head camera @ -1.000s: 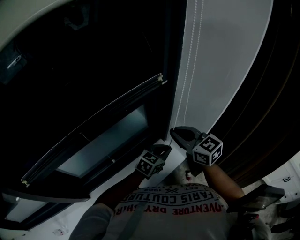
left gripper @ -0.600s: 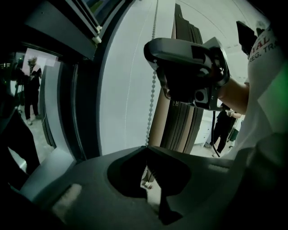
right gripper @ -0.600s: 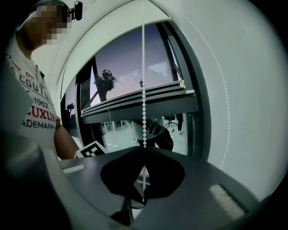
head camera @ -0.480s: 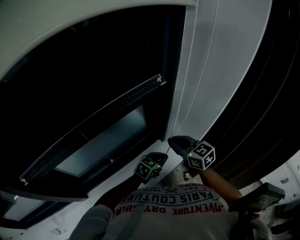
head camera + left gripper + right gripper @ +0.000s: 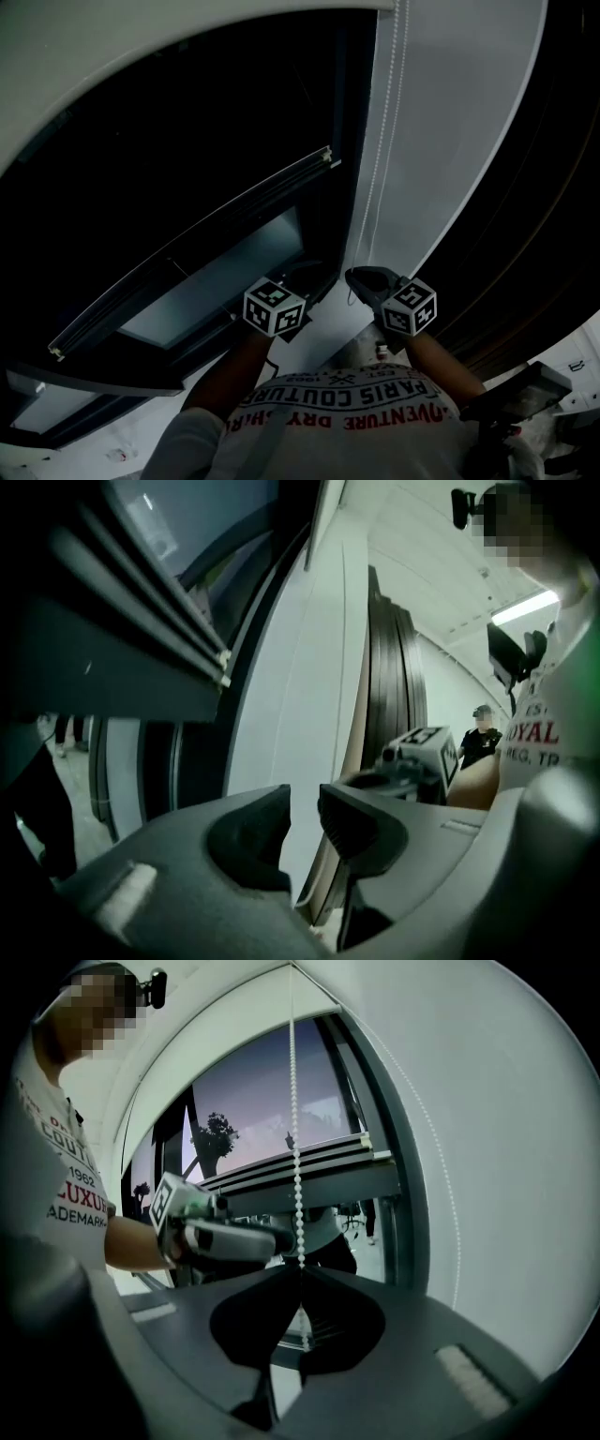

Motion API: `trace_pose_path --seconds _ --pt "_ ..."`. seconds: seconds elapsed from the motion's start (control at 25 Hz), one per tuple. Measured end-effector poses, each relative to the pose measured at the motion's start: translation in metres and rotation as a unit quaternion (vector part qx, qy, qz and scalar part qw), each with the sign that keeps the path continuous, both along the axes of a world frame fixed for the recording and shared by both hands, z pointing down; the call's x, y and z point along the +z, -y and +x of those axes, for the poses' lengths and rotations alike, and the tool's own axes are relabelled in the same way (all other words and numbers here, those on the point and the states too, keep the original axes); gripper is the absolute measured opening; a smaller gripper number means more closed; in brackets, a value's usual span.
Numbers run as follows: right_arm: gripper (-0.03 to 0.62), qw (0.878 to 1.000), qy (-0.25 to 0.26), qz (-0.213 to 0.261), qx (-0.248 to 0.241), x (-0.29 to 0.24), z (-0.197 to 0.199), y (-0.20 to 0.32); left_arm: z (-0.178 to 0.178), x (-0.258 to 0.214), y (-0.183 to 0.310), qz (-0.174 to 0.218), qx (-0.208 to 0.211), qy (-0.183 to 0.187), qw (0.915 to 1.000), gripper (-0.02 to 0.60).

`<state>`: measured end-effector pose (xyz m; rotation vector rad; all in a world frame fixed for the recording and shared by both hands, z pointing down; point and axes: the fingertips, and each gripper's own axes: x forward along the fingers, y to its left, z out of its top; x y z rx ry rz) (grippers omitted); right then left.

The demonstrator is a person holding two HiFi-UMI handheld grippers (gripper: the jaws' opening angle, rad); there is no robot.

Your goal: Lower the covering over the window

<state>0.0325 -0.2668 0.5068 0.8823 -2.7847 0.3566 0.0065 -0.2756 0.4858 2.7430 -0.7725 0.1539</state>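
The blind's dark bottom bar (image 5: 187, 248) hangs partway down the window, and it shows as well in the right gripper view (image 5: 309, 1171). A white bead chain (image 5: 380, 169) runs down the white wall beside the frame. My right gripper (image 5: 354, 277) is shut on one strand of this bead chain (image 5: 294, 1129), which passes between the closed jaws (image 5: 298, 1274). My left gripper (image 5: 305, 277) is just left of it, near the window frame. Its jaws (image 5: 303, 808) have just been opening and have nothing between them.
The dark window frame (image 5: 342, 112) separates the glass from the white wall strip (image 5: 450, 122). A dark ribbed panel (image 5: 534, 225) stands to the right. The white sill (image 5: 323, 333) is below the grippers. A person (image 5: 480, 742) stands far off.
My left gripper has risen from below the right one to beside it, and its jaws have opened. The right gripper has sunk slightly with the chain in it.
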Motion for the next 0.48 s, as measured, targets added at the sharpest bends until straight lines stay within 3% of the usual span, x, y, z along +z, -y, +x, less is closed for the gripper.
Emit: trace_pose_path --seconds 0.24,0.48 --pt "0.008 1.000 -0.003 0.001 -0.007 0.001 -0.006 -0.003 0.021 -0.114 0.005 0.085 0.044 -0.030 0.9950 0.111" --pt "0.008 1.000 -0.001 0.003 -0.011 0.001 -0.011 -0.009 0.038 -0.170 0.013 0.114 0.054 -0.038 0.9913 0.114"
